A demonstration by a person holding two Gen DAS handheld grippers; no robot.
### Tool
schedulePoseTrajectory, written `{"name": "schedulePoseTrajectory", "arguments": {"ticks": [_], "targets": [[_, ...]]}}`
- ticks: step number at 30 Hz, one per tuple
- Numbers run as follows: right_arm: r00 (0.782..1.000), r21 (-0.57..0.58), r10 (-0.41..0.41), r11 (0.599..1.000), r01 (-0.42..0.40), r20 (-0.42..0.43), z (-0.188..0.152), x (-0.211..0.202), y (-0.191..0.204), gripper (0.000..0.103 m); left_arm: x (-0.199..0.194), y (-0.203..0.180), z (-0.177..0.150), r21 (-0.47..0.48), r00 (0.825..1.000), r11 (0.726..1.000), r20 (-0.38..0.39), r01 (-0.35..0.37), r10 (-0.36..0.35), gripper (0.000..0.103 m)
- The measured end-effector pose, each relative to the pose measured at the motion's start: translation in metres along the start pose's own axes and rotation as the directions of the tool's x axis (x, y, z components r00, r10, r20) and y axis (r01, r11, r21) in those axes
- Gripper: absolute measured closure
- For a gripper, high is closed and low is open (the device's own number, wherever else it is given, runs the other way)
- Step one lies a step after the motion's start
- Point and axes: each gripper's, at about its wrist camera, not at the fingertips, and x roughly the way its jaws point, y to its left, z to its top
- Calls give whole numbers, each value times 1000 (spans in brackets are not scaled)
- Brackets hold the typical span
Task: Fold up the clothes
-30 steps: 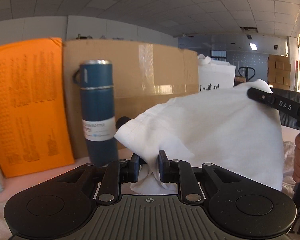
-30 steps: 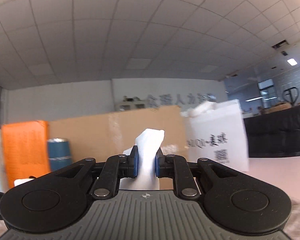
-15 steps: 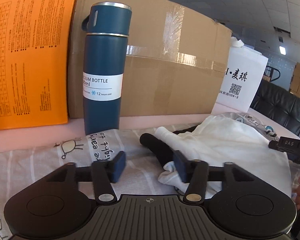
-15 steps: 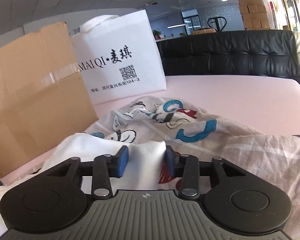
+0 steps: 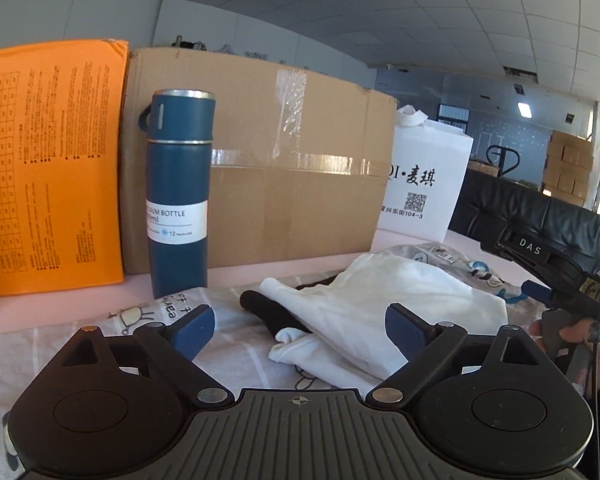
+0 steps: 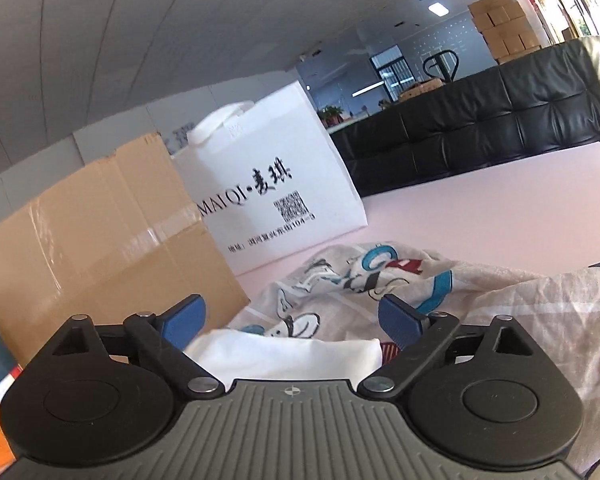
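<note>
A white garment (image 5: 384, 312) lies folded on a patterned cloth (image 5: 100, 344), with a black piece (image 5: 268, 312) sticking out from under its left side. My left gripper (image 5: 300, 326) is open and empty, just in front of the garment. My right gripper (image 6: 292, 316) is open and empty above the garment's edge (image 6: 292, 358). The right gripper also shows in the left wrist view (image 5: 540, 280), at the garment's right side.
A blue vacuum bottle (image 5: 178, 196) stands behind the cloth, next to an orange box (image 5: 48, 168) and a large cardboard box (image 5: 292, 168). A white shopping bag (image 6: 268, 192) stands to their right. The cartoon-print cloth (image 6: 480, 300) covers a pink table (image 6: 500, 208). A black sofa (image 6: 480, 120) is behind.
Both grippers held the white garment up, then lowered it onto the cloth and opened. The garment now lies flat, and both grippers have drawn back a little.
</note>
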Motion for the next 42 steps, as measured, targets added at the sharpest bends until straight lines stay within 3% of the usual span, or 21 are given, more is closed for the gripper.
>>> {"name": "schedulePoseTrajectory", "arguments": {"ticks": [4, 8, 9, 11, 15, 19, 21, 24, 31, 42], "targets": [[993, -8, 76, 997, -75, 94, -1, -33, 11, 0, -35, 11, 3, 16, 999, 1000, 44, -7, 6, 2], [978, -44, 199, 980, -196, 56, 3, -71, 40, 0, -68, 21, 3, 42, 994, 999, 113, -13, 8, 0], [979, -65, 198, 979, -195, 49, 3, -82, 50, 0, -75, 23, 2, 45, 991, 999, 130, -7, 1, 0], [991, -129, 123, 985, -116, 47, 0, -108, 73, 0, -88, 29, 0, 44, 986, 999, 168, 4, -11, 0], [993, -215, 117, 970, -112, 7, -21, -154, 106, 0, -102, 39, -8, 16, 971, 1000, 236, 17, -20, 0], [998, -266, 61, 962, -64, -19, -51, -177, 125, 0, -104, 50, -22, -26, 957, 999, 290, 39, -29, 0], [1000, -295, 27, 955, -29, -10, -65, -178, 130, 0, -103, 56, -31, -53, 946, 997, 323, 54, -34, 0], [1000, -347, 2, 938, 9, 30, -81, -180, 136, 0, -97, 60, -39, -58, 953, 997, 302, 54, -35, 0], [992, -459, -3, 886, 63, 129, -105, -182, 148, 0, -96, 49, -56, 44, 942, 999, 336, -32, 15, 0], [987, -445, 26, 895, 47, 157, -103, -183, 146, 0, -96, 48, -57, 52, 943, 996, 329, -73, 52, 0]]}}
